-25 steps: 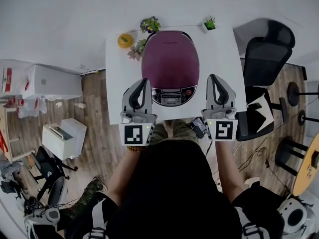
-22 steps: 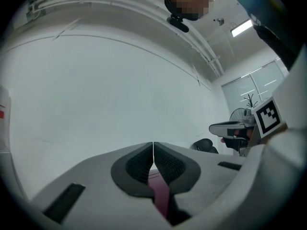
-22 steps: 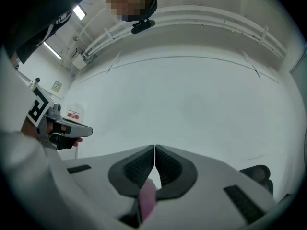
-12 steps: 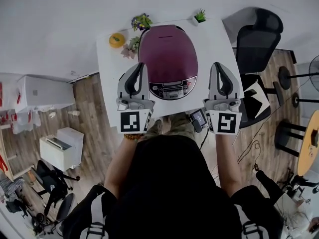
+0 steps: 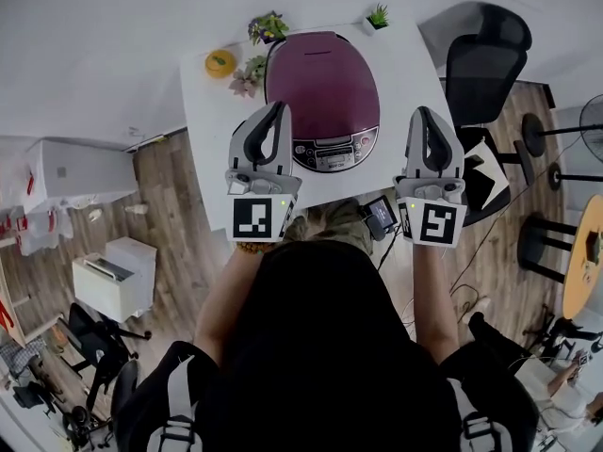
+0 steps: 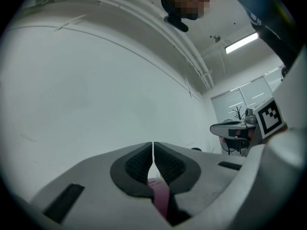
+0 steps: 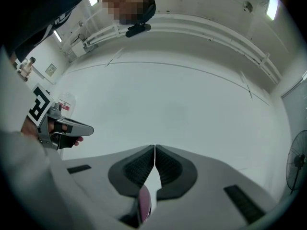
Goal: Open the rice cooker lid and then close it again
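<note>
A maroon rice cooker with its lid down and a silver control panel stands on a small white table. My left gripper hovers beside the cooker's left front, jaws shut with nothing held. My right gripper is held to the cooker's right front, apart from it, also shut and empty. In the left gripper view the shut jaws point at a white wall, with a sliver of maroon cooker below. The right gripper view shows the same: shut jaws and a bit of maroon.
An orange object, a flower bunch and two small potted plants sit at the table's far edge. A black office chair stands right of the table. A small dark device lies below the table's near edge.
Both grippers have risen a little and tilted upward beside the cooker. The head view has shifted, so the table sits higher in the picture. The cooker lid stays down.
</note>
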